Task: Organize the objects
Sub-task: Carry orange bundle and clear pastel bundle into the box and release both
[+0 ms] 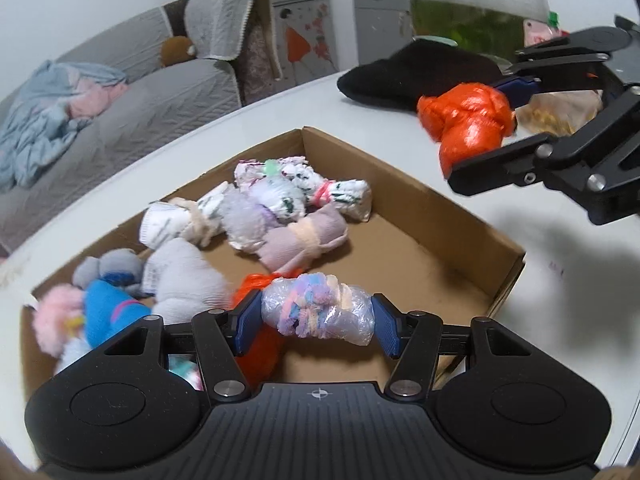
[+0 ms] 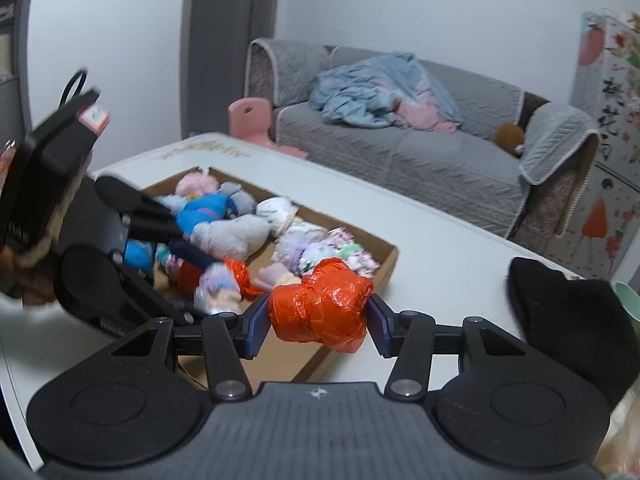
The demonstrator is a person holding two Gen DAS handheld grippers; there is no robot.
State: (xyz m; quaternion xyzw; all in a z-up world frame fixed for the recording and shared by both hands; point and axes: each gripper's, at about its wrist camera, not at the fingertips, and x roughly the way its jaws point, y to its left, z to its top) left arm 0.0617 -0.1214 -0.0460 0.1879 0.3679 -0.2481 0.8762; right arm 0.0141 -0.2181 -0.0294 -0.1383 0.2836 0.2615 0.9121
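Note:
A shallow cardboard box (image 1: 408, 196) on the white table holds several rolled sock bundles (image 1: 280, 196). My left gripper (image 1: 318, 322) is shut on a clear-wrapped pastel bundle (image 1: 320, 312), held over the box's near side above an orange bundle (image 1: 260, 344) lying inside. My right gripper (image 2: 320, 326) is shut on an orange plastic-wrapped bundle (image 2: 324, 308), just outside the box's (image 2: 386, 276) near right corner. In the left wrist view that orange bundle (image 1: 468, 120) hangs right of the box in the right gripper (image 1: 480, 128). The left gripper (image 2: 208, 284) with its pastel bundle (image 2: 218, 290) shows at the left.
A black cloth (image 1: 416, 76) lies on the table beyond the box, with a glass bowl of green water (image 1: 476, 4) behind it and a snack bag (image 1: 560, 112) beside it. A grey sofa (image 2: 400, 152) with clothes and a pink chair (image 2: 252, 120) stand past the table edge.

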